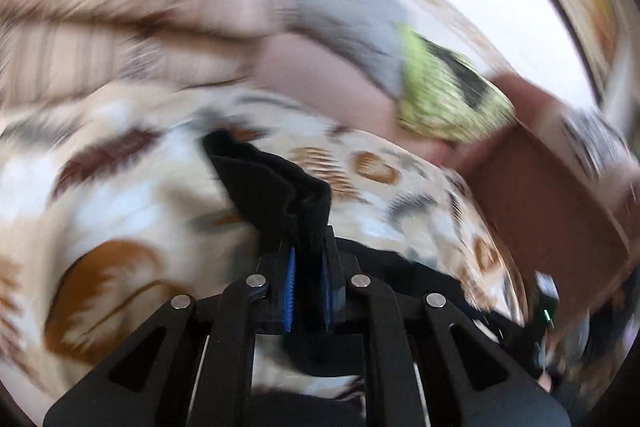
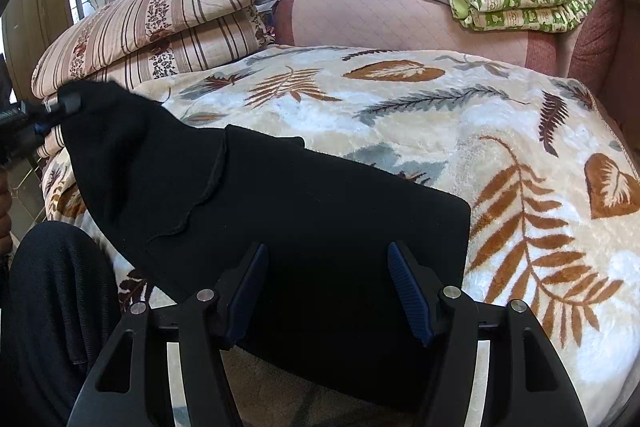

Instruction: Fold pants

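left gripper (image 1: 308, 267) is pinching soft black fabric pants (image 2: 280, 219); right gripper (image 2: 328, 291) is hovering wide open, holding nothing, over leaf-print blanket (image 2: 520, 187).

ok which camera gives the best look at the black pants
The right wrist view: the black pants lie sharp and spread across the leaf-print blanket, one end lifted by the left gripper. The left wrist view is motion-blurred and shows only a bunched bit of fabric pinched between its fingers.
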`<state>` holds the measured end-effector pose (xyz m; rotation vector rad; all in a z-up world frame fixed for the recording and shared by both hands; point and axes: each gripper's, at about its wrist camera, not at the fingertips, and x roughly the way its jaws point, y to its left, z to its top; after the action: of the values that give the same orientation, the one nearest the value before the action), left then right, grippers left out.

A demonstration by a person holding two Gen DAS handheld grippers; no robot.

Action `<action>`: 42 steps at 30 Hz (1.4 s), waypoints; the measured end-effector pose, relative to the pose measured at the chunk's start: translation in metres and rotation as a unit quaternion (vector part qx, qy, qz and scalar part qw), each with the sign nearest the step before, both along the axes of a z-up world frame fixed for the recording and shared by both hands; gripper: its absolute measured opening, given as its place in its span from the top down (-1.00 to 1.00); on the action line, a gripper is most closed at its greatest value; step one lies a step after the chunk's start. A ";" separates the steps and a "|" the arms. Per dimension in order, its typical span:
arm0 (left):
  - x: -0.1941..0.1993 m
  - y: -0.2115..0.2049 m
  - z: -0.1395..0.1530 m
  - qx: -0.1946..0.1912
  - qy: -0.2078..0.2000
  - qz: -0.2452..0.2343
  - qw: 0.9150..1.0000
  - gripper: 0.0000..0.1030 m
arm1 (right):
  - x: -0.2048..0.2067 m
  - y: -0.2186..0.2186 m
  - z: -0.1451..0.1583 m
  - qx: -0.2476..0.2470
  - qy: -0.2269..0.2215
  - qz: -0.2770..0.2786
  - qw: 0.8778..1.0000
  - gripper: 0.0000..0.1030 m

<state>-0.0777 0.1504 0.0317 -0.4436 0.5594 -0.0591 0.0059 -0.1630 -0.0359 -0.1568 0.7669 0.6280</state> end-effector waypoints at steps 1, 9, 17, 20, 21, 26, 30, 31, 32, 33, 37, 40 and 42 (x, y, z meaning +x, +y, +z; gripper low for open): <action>0.003 -0.012 0.003 0.009 -0.006 -0.022 1.000 0.85 | 0.000 0.000 0.000 0.001 0.001 0.000 1.000 -0.25; 0.031 -0.094 0.007 0.010 -0.002 -0.135 0.991 0.85 | 0.000 -0.022 0.027 0.062 -0.019 -0.018 0.998 -0.24; 0.046 -0.167 0.013 0.021 0.013 -0.209 0.978 0.85 | 0.023 -0.131 0.036 0.134 -0.005 -0.266 0.955 -0.32; 0.053 -0.192 0.009 0.024 0.027 -0.224 0.974 0.85 | 0.024 -0.143 0.028 0.145 0.019 -0.280 0.949 -0.32; 0.056 -0.199 0.006 0.022 0.035 -0.228 0.973 0.85 | 0.023 -0.144 0.026 0.146 0.023 -0.279 0.949 -0.32; 0.068 -0.226 -0.011 0.023 0.070 -0.237 0.969 0.85 | 0.021 -0.147 0.025 0.142 0.028 -0.279 0.949 -0.32; 0.075 -0.235 -0.034 0.035 0.100 -0.227 0.968 0.85 | 0.022 -0.151 0.026 0.150 0.030 -0.287 0.946 -0.32; 0.076 -0.236 -0.038 0.033 0.105 -0.225 0.968 0.84 | 0.024 -0.151 0.025 0.149 0.029 -0.287 0.946 -0.32; 0.077 -0.237 -0.044 0.024 0.110 -0.227 0.967 0.83 | 0.024 -0.151 0.025 0.149 0.029 -0.286 0.946 -0.32; 0.076 -0.238 -0.047 0.016 0.113 -0.229 0.967 0.80 | 0.023 -0.151 0.025 0.146 0.027 -0.285 0.947 -0.32; 0.071 -0.240 -0.053 -0.018 0.108 -0.261 0.959 0.46 | 0.022 -0.152 0.027 0.142 0.022 -0.285 0.948 -0.32; 0.064 -0.234 -0.053 -0.062 0.111 -0.291 0.948 0.33 | 0.020 -0.151 0.031 0.140 0.014 -0.288 0.947 -0.32; 0.054 -0.223 -0.048 -0.087 0.113 -0.298 0.944 0.32 | 0.017 -0.149 0.036 0.137 0.002 -0.282 0.950 -0.32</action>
<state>-0.0234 -0.0721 -0.0159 -0.4431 0.9051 -0.6497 0.0225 -0.3124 0.0002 0.3131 0.6778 0.1814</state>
